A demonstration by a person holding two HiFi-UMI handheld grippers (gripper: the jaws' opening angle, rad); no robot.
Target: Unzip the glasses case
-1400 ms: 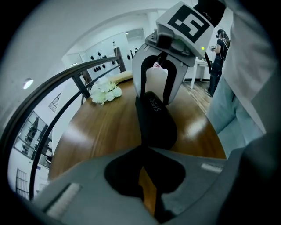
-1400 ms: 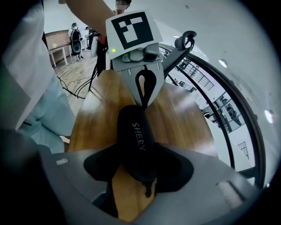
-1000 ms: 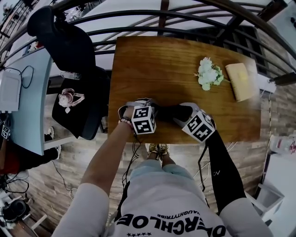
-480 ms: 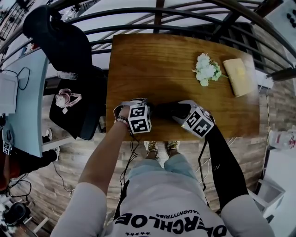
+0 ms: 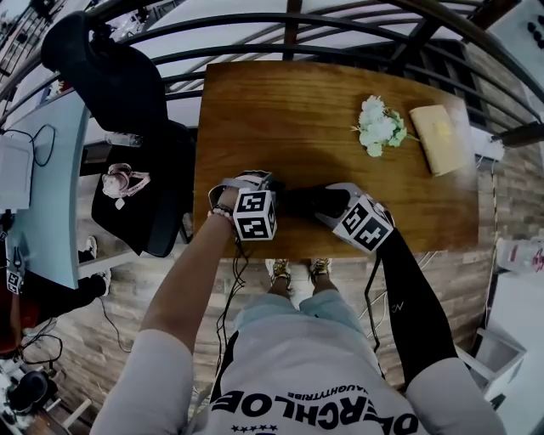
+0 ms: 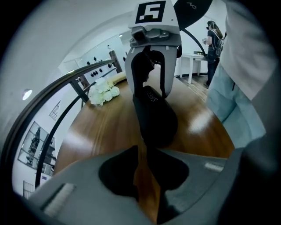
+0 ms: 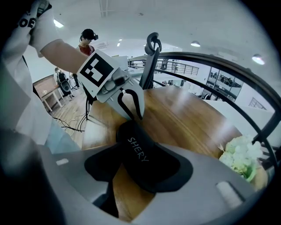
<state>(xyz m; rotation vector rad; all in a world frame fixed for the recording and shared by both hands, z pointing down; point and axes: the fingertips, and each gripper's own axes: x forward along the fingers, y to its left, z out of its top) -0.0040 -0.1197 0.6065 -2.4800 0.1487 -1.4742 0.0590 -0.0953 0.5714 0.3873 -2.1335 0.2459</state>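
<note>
The left gripper (image 6: 142, 154) sits at the left end of the glasses case (image 5: 308, 201), angled down at the table (image 5: 280, 102). Its jaws have just been opening and now stand a narrow way apart. Only brown wood shows in the gap, and the rounded tip of the case lies just ahead of them, with neither pad pressing on it.

The black case lies lengthwise along the table's near edge. Its right end is inside the right gripper (image 7: 140, 162), whose jaws stand wide and are clamped on either side of it, with the lettered top face showing between them.

Well to the left of the case, off the table, a black office chair (image 5: 119, 81) stands on the plank floor. Beyond the case and to its right, towards the far right corner, a bunch of white flowers (image 5: 380, 127) lies on the wood. A tan, flat oblong (image 5: 440, 140) lies just beside the flowers, further right. A curved black railing (image 5: 340, 25) runs behind the table.
</note>
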